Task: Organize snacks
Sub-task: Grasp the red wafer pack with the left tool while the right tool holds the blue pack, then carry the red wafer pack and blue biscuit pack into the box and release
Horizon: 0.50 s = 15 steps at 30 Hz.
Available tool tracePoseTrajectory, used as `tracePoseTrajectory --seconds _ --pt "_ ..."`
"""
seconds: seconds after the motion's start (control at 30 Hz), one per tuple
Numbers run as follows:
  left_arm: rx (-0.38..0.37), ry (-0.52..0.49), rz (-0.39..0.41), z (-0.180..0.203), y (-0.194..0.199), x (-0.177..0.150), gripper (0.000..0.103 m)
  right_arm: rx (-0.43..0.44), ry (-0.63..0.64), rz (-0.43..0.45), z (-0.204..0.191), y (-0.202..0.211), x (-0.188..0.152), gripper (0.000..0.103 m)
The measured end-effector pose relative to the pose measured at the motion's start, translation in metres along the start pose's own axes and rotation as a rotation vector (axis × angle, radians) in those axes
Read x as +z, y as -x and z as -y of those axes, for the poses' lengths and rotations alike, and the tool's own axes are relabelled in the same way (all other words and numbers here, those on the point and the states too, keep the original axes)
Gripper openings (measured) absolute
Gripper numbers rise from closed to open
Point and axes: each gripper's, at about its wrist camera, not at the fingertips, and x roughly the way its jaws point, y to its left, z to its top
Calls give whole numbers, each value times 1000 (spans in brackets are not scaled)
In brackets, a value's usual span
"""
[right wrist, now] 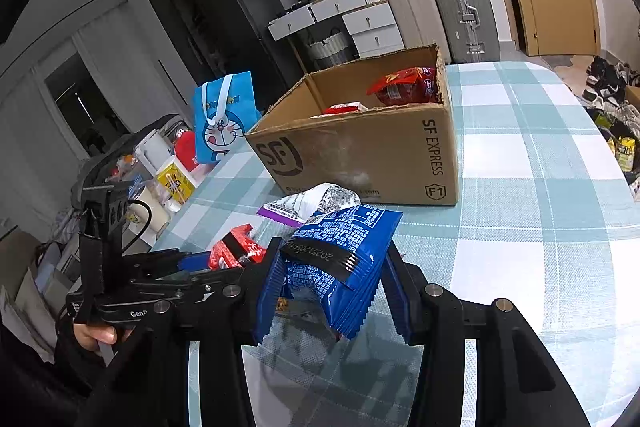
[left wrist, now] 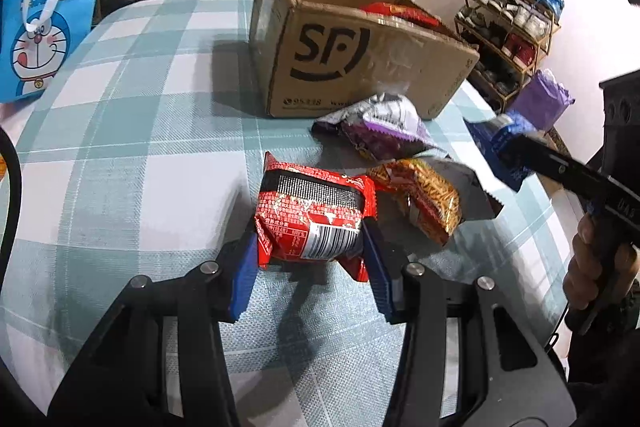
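Note:
My left gripper (left wrist: 310, 247) is shut on a red snack packet (left wrist: 312, 215), gripped by its near end over the checked tablecloth. My right gripper (right wrist: 332, 291) is shut on a blue snack packet (right wrist: 340, 259) and holds it above the table; it also shows in the left wrist view (left wrist: 508, 155). A purple and white packet (left wrist: 376, 131) and an orange packet (left wrist: 424, 191) lie on the cloth in front of the open SF cardboard box (left wrist: 360, 67). The box (right wrist: 360, 155) holds red packets (right wrist: 404, 85).
A blue Doraemon bag (left wrist: 40, 31) stands at the table's far left edge. Bottles and a cup (right wrist: 168, 179) crowd the left side in the right wrist view. A shoe rack (left wrist: 508, 31), suitcases and drawers stand beyond the table.

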Motion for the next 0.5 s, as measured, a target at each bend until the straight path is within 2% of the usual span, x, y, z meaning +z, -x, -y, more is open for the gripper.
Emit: tracePoseTrajectory --seconds 0.2,0.5 --pt "-10 44 57 -4 19 7 45 -6 18 11 -5 5 1 47" --pt "-3 37 127 8 42 29 45 -17 46 40 -8 14 12 47"
